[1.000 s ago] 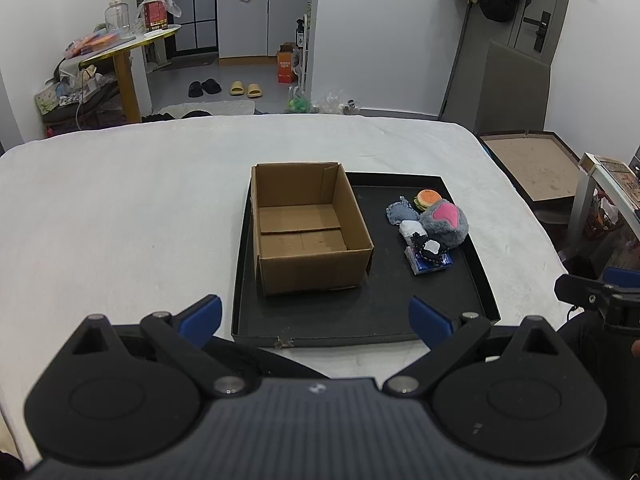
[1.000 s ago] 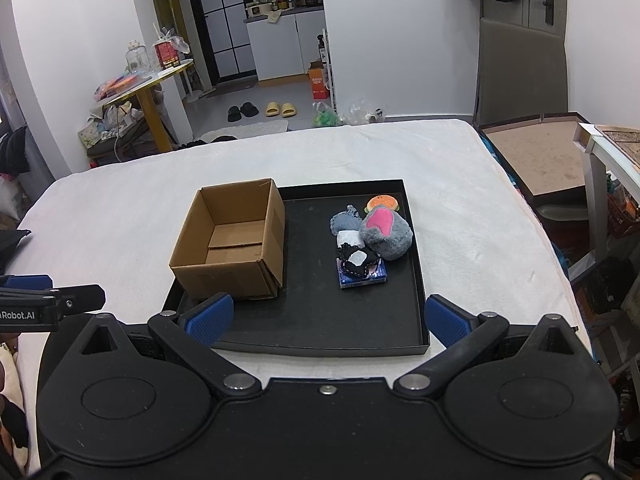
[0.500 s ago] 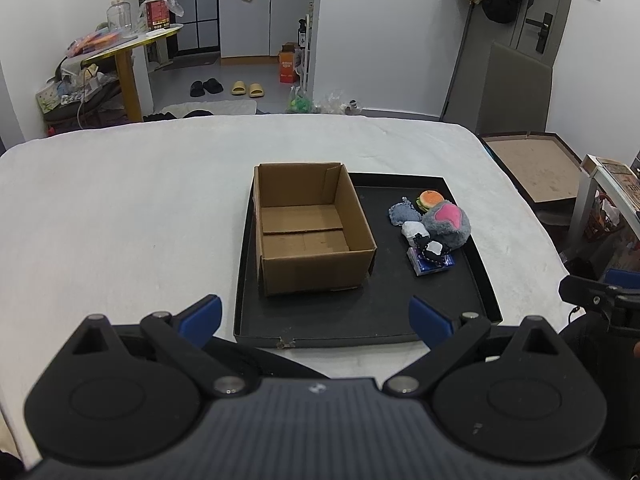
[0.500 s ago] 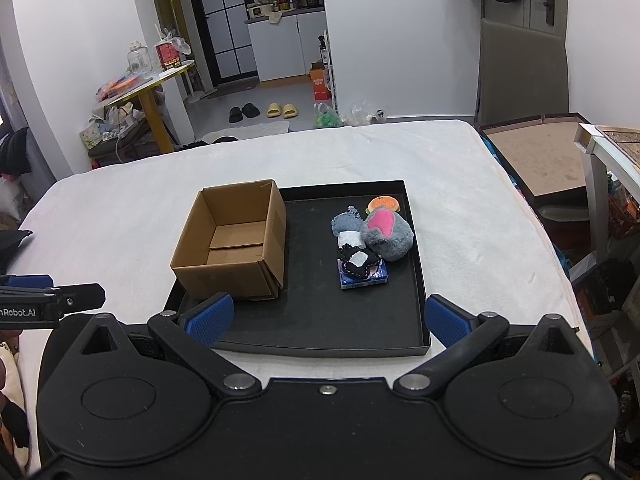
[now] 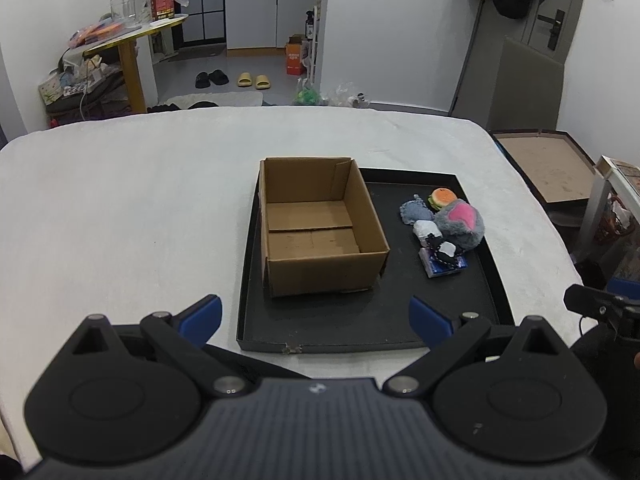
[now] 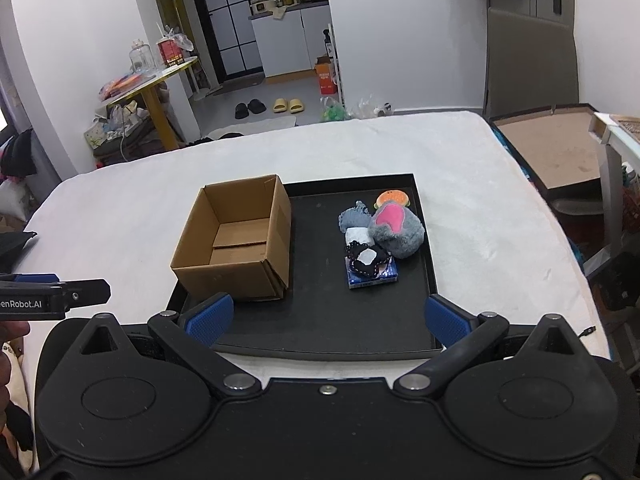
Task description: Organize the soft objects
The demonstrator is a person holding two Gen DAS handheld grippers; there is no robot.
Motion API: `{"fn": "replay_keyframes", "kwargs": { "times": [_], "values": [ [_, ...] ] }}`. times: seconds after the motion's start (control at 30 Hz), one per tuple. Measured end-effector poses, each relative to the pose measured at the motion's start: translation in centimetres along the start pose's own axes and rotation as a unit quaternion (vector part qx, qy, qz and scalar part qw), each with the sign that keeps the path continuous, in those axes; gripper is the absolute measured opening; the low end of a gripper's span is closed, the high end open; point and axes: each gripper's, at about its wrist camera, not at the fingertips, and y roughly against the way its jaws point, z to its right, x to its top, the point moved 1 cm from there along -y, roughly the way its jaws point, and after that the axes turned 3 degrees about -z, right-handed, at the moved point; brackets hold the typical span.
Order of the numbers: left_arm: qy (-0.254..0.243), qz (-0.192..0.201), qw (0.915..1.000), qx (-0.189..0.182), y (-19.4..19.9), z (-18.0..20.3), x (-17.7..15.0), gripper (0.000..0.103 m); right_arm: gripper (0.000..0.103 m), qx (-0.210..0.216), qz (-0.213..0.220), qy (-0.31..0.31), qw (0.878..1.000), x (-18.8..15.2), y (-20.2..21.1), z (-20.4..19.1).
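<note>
An open, empty cardboard box (image 5: 316, 232) (image 6: 236, 248) stands on the left part of a black tray (image 5: 360, 320) (image 6: 320, 320). On the tray's right part lies a heap of soft things: a grey plush with a pink patch (image 5: 460, 224) (image 6: 396, 228), an orange burger toy (image 5: 442, 197) (image 6: 392, 199), a blue-grey cloth piece (image 5: 414, 213) (image 6: 352, 216), a black-and-white item (image 6: 366, 258) and a blue packet (image 5: 444, 266) (image 6: 372, 276). My left gripper (image 5: 316, 314) is open and empty, near the tray's front edge. My right gripper (image 6: 326, 316) is open and empty, over the tray's front edge.
The tray lies on a white cloth-covered table (image 5: 120, 220) (image 6: 480, 200). A brown flat box (image 5: 552, 172) stands off the table's right side. A yellow table with clutter (image 5: 132, 36) stands far left. Slippers (image 5: 252, 80) lie on the floor beyond.
Both views have shifted only slightly; the tray and box sit a touch further right in the left wrist view. Nothing was taken hold of.
</note>
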Motion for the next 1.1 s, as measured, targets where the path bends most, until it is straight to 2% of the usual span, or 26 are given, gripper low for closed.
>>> {"fn": "replay_keyframes", "kwargs": {
  "times": [0.5,0.73,0.97,1.1],
  "values": [
    [0.019,-0.022,0.9996,0.007,-4.8,-1.0,1.9,0.098,0.103,0.005,-0.024,-0.016,1.0,1.2,-4.2,1.4],
    [0.051,-0.023,0.9981,0.025,-6.8,-2.3,2.4,0.097,0.102,0.005,-0.033,-0.023,0.999,1.8,-6.2,2.3],
    [0.072,-0.02,0.9963,0.042,-8.7,-3.5,2.9,0.096,0.089,0.007,-0.04,-0.046,0.998,2.5,-8.9,3.6],
    [0.075,-0.029,0.9958,0.043,-10.1,-3.8,3.3,0.09,0.079,0.011,-0.047,-0.062,0.997,2.7,-10.6,4.2]
  ]
}}
